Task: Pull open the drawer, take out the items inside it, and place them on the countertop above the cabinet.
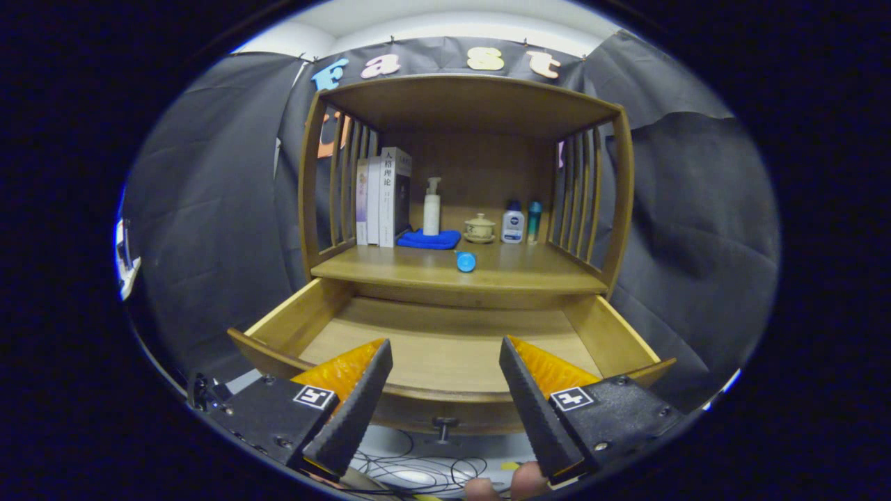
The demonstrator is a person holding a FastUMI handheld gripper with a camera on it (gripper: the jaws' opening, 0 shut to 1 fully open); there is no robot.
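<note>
The wooden drawer (pixel 278 327) is pulled out towards me, and its floor shows bare wood. My gripper (pixel 445 358) hangs open above the drawer's front edge, with nothing between its black fingertips (pixel 372 376). A small blue round item (pixel 466 261) lies on the countertop (pixel 390 268) near its front edge, beyond the fingers. The drawer's knob (pixel 444 423) shows below the front panel.
At the back of the countertop stand books (pixel 383 196), a folded blue cloth (pixel 429 239), a white pump bottle (pixel 432 207), a small lidded cup (pixel 479 227) and two small bottles (pixel 513 223). Slatted side rails (pixel 344 184) and a top shelf (pixel 473 94) enclose it. Cables (pixel 418 470) lie on the floor below.
</note>
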